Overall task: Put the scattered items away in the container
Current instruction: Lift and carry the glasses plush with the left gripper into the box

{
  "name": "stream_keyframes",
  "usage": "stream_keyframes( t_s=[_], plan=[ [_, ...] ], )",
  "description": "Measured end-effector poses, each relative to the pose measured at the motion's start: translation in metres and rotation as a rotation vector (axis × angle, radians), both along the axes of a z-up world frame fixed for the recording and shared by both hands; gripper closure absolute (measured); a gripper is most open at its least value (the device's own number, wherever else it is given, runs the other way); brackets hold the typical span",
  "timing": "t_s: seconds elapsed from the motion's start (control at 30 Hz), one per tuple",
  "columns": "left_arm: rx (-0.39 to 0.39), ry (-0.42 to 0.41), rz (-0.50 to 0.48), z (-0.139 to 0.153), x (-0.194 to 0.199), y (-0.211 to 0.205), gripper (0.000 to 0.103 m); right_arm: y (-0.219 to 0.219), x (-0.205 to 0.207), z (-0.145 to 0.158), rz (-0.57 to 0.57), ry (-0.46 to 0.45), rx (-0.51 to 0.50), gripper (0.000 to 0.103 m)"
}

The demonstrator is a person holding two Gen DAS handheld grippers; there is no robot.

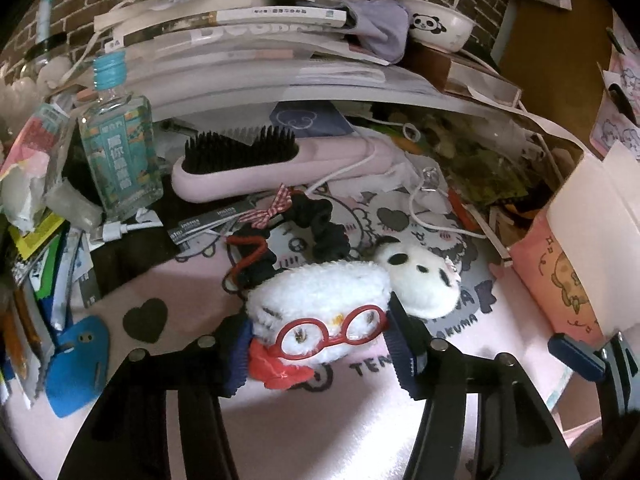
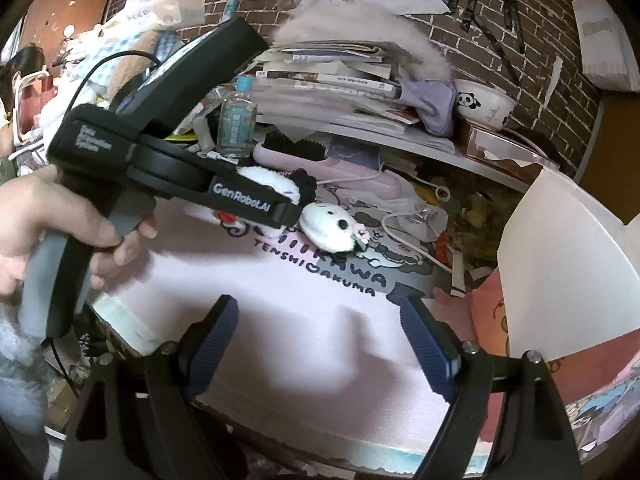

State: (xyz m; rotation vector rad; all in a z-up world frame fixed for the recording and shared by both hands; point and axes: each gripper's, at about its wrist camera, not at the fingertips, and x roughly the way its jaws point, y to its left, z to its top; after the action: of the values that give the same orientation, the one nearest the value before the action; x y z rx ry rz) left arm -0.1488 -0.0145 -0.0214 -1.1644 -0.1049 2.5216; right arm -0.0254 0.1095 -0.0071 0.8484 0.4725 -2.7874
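Ribbed left fingers [image 1: 404, 344] pinch fluffy bespectacled plush [image 1: 320, 312]; right gripper [image 2: 320, 344] spread, empty.

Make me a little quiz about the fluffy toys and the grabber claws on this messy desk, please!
1. True or false: the left gripper has its pads on both sides of the white plush with red glasses.
2. What is the right gripper holding?
3. Which toy lies loose on the pink mat: (a) a panda plush, (b) a toy car?

Key: 1 true; 2 nothing, its jaws stand open over the mat; 3 (a).
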Motion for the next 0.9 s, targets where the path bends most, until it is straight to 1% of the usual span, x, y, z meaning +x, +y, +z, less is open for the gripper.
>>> stream_keyframes(
  t_s=[0.2,0.47,0.7,0.9],
  plan=[
    [0.014,0.017,-0.003,0.011,0.011,0.001,0.052,0.005,-0.004,0.000,-0.052,-0.007,-0.005,0.021],
    [0.037,0.110,-0.035,0.046,0.032,0.010,0.052,0.008,-0.009,0.002,-0.084,-0.021,-0.028,0.021],
    [0.065,0.163,-0.140,0.079,0.041,0.032,0.052,0.014,-0.012,0.004,-0.118,-0.036,-0.063,0.021],
    [0.091,0.217,-0.223,0.117,0.045,0.053,0.052,0.020,-0.015,0.004,-0.159,-0.056,-0.108,0.021]
  ],
)
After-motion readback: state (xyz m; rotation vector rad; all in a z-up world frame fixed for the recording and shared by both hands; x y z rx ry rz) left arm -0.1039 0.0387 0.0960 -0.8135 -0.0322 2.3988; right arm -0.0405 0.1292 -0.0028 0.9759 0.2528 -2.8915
